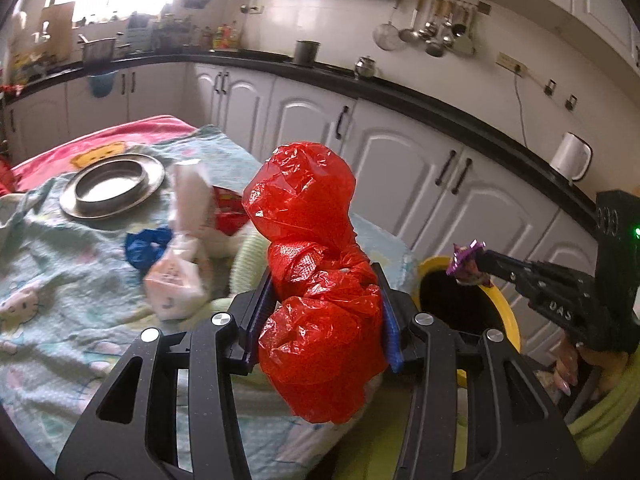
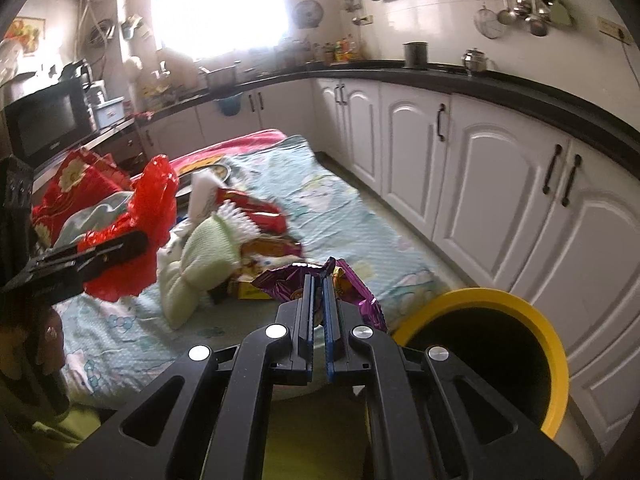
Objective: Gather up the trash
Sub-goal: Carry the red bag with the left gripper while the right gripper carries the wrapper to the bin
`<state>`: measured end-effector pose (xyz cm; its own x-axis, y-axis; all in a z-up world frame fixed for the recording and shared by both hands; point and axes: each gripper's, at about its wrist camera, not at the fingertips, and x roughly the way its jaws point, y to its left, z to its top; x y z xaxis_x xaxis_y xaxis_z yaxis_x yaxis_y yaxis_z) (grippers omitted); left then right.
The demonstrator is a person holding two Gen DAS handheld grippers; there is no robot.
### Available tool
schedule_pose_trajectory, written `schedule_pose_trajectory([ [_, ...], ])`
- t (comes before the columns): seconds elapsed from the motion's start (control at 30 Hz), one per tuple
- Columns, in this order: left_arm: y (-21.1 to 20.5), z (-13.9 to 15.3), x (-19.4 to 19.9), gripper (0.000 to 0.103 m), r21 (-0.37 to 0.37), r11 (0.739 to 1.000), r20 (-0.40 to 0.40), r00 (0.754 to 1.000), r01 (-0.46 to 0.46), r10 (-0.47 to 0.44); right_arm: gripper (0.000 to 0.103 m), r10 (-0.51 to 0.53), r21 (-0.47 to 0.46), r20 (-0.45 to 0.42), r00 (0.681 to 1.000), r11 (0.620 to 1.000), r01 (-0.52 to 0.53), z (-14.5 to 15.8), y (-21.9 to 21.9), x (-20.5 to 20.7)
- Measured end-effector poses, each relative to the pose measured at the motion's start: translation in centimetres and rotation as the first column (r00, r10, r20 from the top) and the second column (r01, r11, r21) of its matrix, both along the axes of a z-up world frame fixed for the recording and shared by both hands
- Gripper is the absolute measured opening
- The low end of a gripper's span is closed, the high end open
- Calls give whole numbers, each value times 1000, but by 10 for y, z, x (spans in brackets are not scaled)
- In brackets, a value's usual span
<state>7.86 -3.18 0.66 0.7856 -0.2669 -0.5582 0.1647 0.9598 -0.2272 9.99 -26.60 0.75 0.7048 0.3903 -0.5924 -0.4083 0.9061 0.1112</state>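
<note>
The red plastic bag (image 1: 316, 280) fills the space between the left gripper's (image 1: 326, 280) fingers and hides the bedding and part of the yellow bin (image 1: 508, 316) behind it. The bin's inside is only black, so its contents cannot be told, and its base is cut off behind the right gripper (image 2: 318, 280). The white packet (image 1: 180, 276) on the bedspread (image 1: 60, 260) is smeared, perhaps printed paper.
</note>
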Motion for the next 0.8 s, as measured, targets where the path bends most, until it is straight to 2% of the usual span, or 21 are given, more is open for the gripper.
schedule_pose_trajectory([
  [0.4, -61, -7, 8, 38, 29, 987, -2, 987, 159, -159, 4, -128, 30, 2, 992, 991, 128, 0, -48, 0],
  [0.8, -107, -20, 25, 38, 41, 962, -29, 962, 272, -271, 4, -257, 52, -36, 966, 965, 259, -10, -100, 1],
])
